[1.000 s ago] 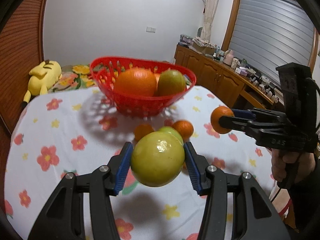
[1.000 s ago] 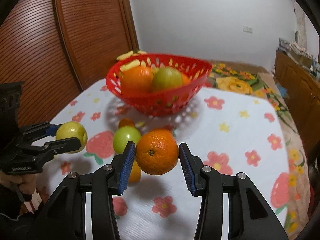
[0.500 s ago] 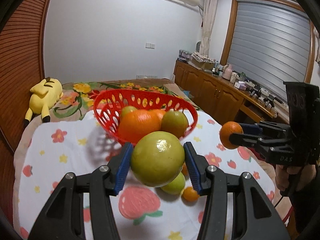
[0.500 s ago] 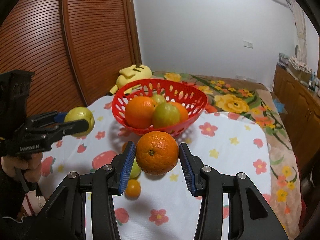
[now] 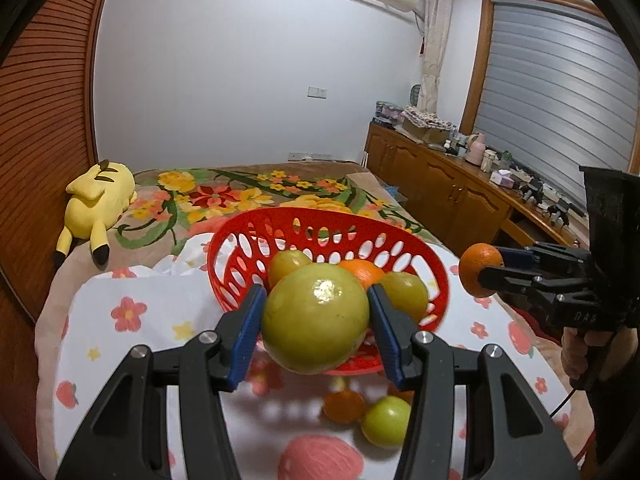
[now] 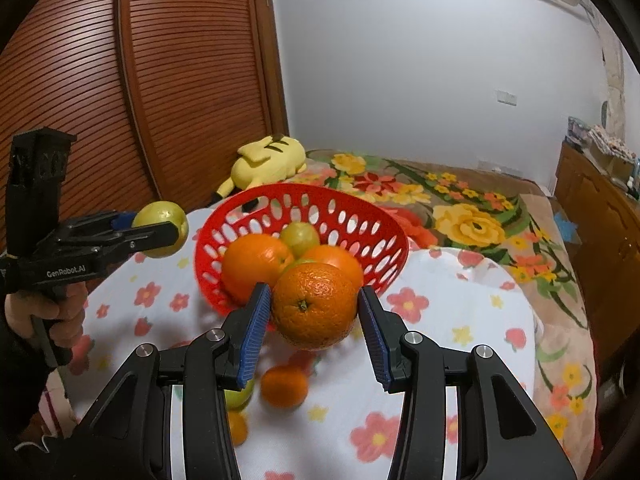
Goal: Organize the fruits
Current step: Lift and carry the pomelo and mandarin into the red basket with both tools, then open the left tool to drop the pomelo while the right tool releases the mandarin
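Now both grippers are carrying fruit towards the far red perforated plastic basket (image 5: 434, 264): left gripper (image 5: 316, 330) clamping a round green-yellow fruit (image 5: 316, 318), right gripper (image 6: 316, 318) clamping a dimpled orange (image 6: 314, 306); next, releasing above the 2 piled rows.

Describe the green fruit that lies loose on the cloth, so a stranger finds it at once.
Find the red basket on the flowered cloth. In front of it, the green fruit lies beside a small orange. It is the only green fruit neither in the basket nor gripped.
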Motion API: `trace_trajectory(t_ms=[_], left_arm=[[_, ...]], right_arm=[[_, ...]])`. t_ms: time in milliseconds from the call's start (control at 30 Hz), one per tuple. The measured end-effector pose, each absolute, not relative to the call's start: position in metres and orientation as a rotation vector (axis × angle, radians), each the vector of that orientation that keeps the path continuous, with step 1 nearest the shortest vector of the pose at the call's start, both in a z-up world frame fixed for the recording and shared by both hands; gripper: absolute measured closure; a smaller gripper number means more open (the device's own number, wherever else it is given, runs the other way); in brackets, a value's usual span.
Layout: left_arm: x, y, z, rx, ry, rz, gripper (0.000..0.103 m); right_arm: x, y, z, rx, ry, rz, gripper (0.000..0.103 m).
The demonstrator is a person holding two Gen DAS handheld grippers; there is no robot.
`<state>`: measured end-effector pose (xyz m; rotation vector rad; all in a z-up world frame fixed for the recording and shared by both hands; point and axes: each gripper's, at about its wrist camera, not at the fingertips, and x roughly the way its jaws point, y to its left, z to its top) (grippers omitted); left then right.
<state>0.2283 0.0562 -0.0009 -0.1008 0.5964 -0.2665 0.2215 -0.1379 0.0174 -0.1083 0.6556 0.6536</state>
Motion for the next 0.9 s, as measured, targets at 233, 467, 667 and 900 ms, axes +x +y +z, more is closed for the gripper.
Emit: trace_trajectory(t_ms=[233, 467, 667, 900], left_arm=[[0.263, 0.058, -0.007, -0.095, 0.623, -0.253, 0.052], [0.291, 0.061, -0.015, -0.092, 0.648, -0.246, 0.052], [0.309, 0.063, -0.023, -0.096, 0.663, -0.246, 0.052], [0.324, 0.061, -0.026, -0.088, 0.676, -0.249, 0.052]], right_arm=[[0.259, -0.134, 0.011, -0.118, 0.676, 0.673, 0.057], [0.290, -0.126, -0.001, -0.138, 0.706, 0.694, 0.057], [0.304, -0.123, -0.010, -0.145, 0.723, 0.703, 0.057], [0.309, -0.113, -0.014, -0.187, 0.723, 0.702, 0.057]])
